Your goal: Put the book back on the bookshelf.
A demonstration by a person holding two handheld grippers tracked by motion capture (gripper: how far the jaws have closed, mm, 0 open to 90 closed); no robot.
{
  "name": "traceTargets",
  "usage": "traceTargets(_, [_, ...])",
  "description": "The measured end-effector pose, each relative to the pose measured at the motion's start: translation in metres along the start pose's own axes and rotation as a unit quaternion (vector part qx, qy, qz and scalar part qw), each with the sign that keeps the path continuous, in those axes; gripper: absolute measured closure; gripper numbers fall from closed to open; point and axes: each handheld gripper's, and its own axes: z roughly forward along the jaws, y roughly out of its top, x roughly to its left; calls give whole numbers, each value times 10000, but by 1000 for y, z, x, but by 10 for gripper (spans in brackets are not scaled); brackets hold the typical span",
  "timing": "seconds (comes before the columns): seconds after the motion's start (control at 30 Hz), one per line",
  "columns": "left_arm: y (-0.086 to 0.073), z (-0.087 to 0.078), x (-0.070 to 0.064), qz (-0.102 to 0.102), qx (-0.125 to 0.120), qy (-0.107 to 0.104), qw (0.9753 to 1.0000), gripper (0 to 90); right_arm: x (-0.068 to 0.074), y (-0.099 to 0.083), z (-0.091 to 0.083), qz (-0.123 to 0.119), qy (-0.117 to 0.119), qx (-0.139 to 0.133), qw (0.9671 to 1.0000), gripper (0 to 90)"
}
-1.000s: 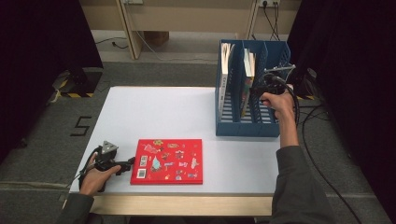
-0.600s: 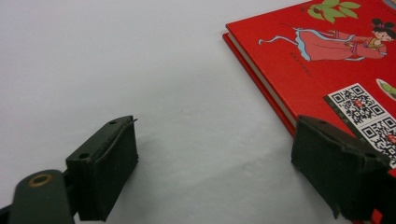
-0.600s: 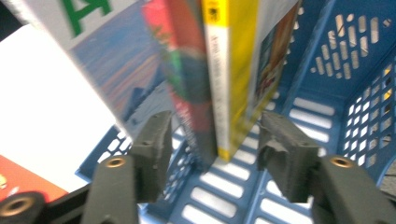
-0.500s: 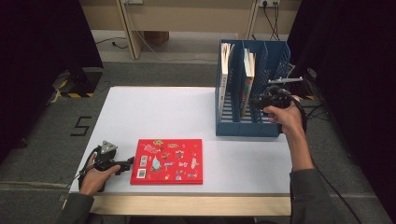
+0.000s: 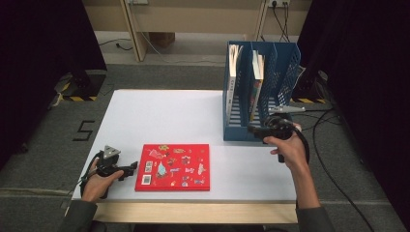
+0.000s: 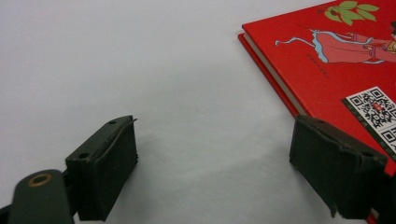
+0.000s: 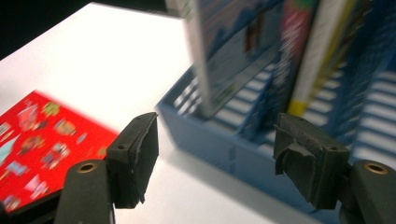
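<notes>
Red book (image 5: 172, 166) lies flat, long axis across the table's width.

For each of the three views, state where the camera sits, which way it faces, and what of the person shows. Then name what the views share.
High view: above the person's side, facing forward and down on the white table; both forearms, left gripper and right gripper show.
Left gripper view: rides the left gripper, low over the table, facing the red book corner; open jaws show.
Right gripper view: rides the right gripper, facing the blue file rack; open jaws show.
Shared: the red book lies in all three.
</notes>
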Motion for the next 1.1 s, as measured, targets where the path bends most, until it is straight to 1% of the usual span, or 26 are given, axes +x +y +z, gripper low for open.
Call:
traceTargets(0.07, [0,0,0,8,6,9,10000,138,5,-8,5,21,5,59,10000,315])
traceTargets(0.1, [0,0,0,7,7,6,10000,137,7,-10,7,-7,2,183,9998,307])
traceTargets(0.13, [0,0,0,4,7,1,10000,136,10,-10,8,-3,75,195,9998,307])
traceTargets(0.2, [0,0,0,-2,0,5,10000,136,14,-9,9,135,307,96,9994,310])
traceTargets(0.3, [0,0,0,-2,-3,3,10000,136,20,-10,14,30,313,174,9994,309])
traceTargets(0.43, [0,0,0,3,-2,2,10000,136,22,-15,19,2,272,306,9992,309])
traceTargets(0.53, [0,0,0,5,2,3,10000,136,23,-17,21,28,347,315,9989,308])
traceTargets(0.67, [0,0,0,6,8,3,10000,136,24,-21,23,-2,328,354,9988,304])
traceTargets(0.73, [0,0,0,3,5,1,10000,136,24,-23,25,4,271,367,9990,301])
traceTargets(0.77, [0,0,0,1,5,0,10000,135,24,-25,26,-2,278,391,9988,300])
traceTargets(0.83, [0,0,0,5,5,2,10000,135,26,-28,28,28,375,417,9984,297])
traceTargets(0.9, [0,0,0,6,5,4,10000,135,27,-31,32,30,384,498,9980,287])
traceTargets(1.0, [0,0,0,4,5,4,10000,135,31,-34,38,29,426,538,9976,275])
traceTargets(1.1, [0,0,0,3,6,2,10000,135,34,-38,43,17,418,614,9972,264])
